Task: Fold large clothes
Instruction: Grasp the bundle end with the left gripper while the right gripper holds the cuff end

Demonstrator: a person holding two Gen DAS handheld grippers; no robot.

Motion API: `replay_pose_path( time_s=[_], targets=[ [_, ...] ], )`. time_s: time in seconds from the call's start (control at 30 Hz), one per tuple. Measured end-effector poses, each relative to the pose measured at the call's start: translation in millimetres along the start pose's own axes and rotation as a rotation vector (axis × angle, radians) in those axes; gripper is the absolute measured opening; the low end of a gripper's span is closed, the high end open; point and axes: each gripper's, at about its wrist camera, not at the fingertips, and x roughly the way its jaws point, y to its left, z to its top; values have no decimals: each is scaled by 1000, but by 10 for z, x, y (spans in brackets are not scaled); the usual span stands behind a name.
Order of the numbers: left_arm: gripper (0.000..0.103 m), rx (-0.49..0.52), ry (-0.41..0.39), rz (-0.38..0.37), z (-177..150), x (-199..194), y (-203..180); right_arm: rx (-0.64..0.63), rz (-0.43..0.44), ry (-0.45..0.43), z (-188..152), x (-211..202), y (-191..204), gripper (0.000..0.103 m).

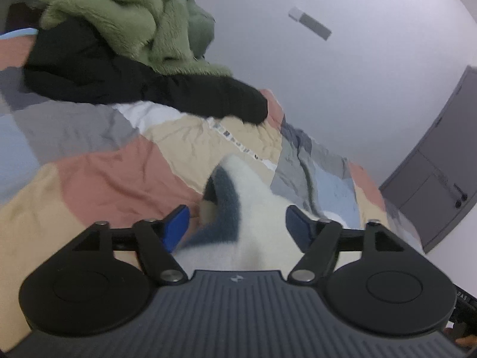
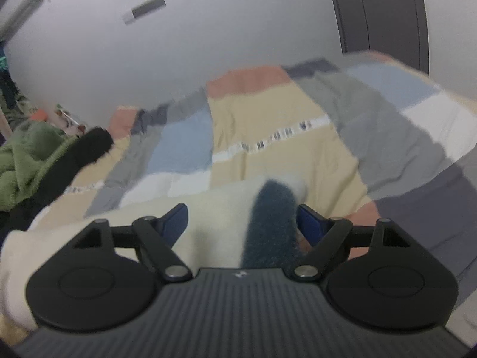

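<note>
- The cream fleece garment [image 1: 262, 223] with its dark blue band [image 1: 226, 205] lies on the patchwork quilt [image 1: 119, 161], straight ahead of both grippers and running under their bodies
- Left gripper [image 1: 237, 223]: jaws spread wide, blue pads clear of the cloth on either side; nothing is pinched, though the fleece sits between and below them
- Right gripper [image 2: 242, 223]: likewise released, jaws apart, with the fleece and the blue band [image 2: 272, 223] lying in the gap; the band runs close beside the right-hand pad, and I cannot tell whether it brushes it
- Long axis: in the right wrist view the cream garment [image 2: 149, 223] stretches away from the blue band toward the pile of green fleece [image 2: 26, 161] and black clothing [image 2: 86, 149]; the band crosses that line and runs away from the gripper
- Relative to the band, both grippers sit at its near end, neither plainly nearer; my judgement is that the next grasp depends on which edge is taken, the free cream edge on the pile's side of the band being the likeliest
- The pile lies well apart from the garment, further along the quilt, as the left wrist view shows [image 1: 119, 29]
</note>
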Motion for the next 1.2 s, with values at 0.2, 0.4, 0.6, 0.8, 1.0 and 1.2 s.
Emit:
replay_pose_path(
  time_s=[0.2, 0.4, 0.6, 0.8, 1.0, 1.2],
  targets=[
    [80, 28, 28, -69, -254, -351, -174, -2, 46, -104, -43, -494, 143, 82],
    [86, 30, 127, -133, -588, -372, -351, -4, 147, -80, -224, -672, 421, 82],
    [91, -95, 272, -184, -844, -159, -324, 49, 255, 51, -498, -611, 593, 82],
    [92, -348, 362, -194, -1011, 213, -69, 191, 338, 217, -726, -409, 629, 82],
    [92, -569, 323, -321, -1132, 453, 121, 354, 370, 329, -936, -196, 565, 82],
    [93, -733, 285, -335, -1251, 563, 300, 526, 425, 373, -1094, -114, 434, 84]
  ],
)
